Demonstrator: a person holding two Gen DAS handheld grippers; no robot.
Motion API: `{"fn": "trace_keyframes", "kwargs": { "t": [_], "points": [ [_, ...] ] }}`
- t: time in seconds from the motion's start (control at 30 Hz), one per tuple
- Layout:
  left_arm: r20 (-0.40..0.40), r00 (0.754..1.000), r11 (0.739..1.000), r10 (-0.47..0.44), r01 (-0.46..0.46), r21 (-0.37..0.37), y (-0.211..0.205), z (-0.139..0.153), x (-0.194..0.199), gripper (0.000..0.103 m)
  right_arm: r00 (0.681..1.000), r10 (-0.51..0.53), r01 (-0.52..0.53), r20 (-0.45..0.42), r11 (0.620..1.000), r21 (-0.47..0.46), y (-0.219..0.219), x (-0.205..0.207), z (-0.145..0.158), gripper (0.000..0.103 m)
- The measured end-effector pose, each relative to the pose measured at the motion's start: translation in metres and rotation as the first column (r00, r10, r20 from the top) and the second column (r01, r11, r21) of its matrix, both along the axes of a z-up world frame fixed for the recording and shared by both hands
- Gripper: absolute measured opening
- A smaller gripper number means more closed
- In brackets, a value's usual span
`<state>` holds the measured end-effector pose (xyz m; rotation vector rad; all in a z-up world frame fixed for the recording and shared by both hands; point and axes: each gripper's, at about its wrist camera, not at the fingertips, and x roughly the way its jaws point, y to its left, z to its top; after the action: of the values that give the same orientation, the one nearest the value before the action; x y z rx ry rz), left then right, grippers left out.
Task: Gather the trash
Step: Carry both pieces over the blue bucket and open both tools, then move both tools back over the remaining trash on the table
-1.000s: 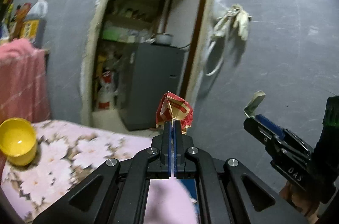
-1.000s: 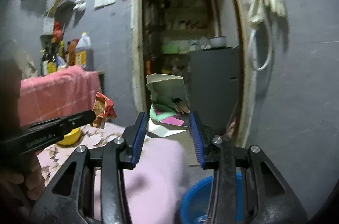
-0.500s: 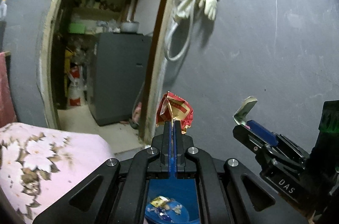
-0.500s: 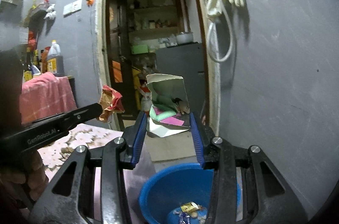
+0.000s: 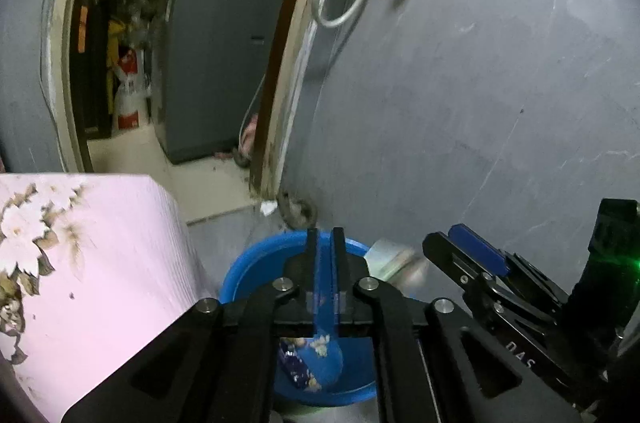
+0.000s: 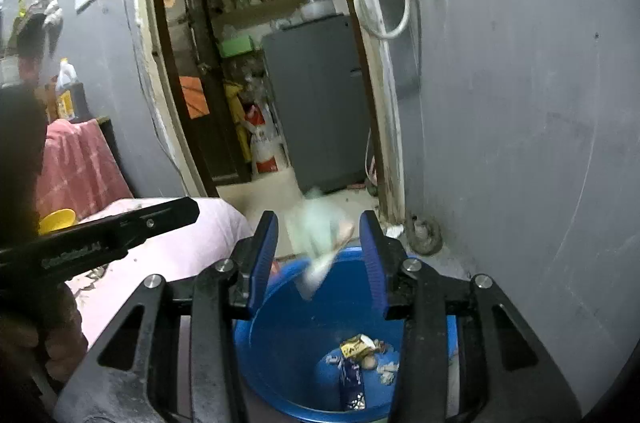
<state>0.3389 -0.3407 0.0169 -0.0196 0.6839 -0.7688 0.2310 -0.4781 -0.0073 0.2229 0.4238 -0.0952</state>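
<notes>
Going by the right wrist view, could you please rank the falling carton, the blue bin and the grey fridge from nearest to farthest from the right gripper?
1. Falling carton, blurred, between the right gripper fingers.
2. Blue bin, just below.
3. Grey fridge, beyond the doorway.

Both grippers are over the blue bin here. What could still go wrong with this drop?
The blurred carton looks to be falling between the right gripper fingers near the bin rim's far edge, so it could clip the rim and land on the floor. The red wrapper isn't visible at the left gripper; whether it landed inside is unconfirmed.
</notes>
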Motion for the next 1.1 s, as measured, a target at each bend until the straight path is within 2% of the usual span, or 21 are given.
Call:
{"fn": "trace_keyframes", "kwargs": {
  "t": [0.2, 0.63, 0.83, 0.9, 1.1],
  "points": [
    [-0.023, 0.999, 1.0, 0.023, -0.023, 0.011, 0.005, -0.02, 0.001, 0.027, 0.999, -0.006, 0.008, -0.044, 1.0, 0.027, -0.005, 0.007, -0.016, 0.072],
    [0.015, 0.994, 0.994, 0.105, -0.104, -0.014, 0.044, -0.005, -0.005, 0.033, 1.0, 0.006, -0.006, 0.001, 1.0, 0.016, 0.011, -0.002, 0.003, 0.08],
    [0.054, 0.983, 0.984, 0.173, -0.171, -0.041, 0.082, 0.012, -0.014, 0.043, 0.998, 0.037, -0.038, 0.048, 0.999, 0.006, 0.035, -0.006, 0.022, 0.087],
    [0.063, 0.977, 0.978, 0.204, -0.201, -0.051, 0.099, 0.017, -0.017, 0.051, 0.997, 0.05, -0.05, 0.062, 0.999, 0.003, 0.046, -0.006, 0.028, 0.092],
    [0.079, 0.951, 0.954, 0.298, -0.293, -0.068, 0.15, 0.027, -0.025, 0.059, 0.991, 0.093, -0.093, 0.1, 0.996, -0.01, 0.079, -0.004, 0.04, 0.103]
  ]
}}
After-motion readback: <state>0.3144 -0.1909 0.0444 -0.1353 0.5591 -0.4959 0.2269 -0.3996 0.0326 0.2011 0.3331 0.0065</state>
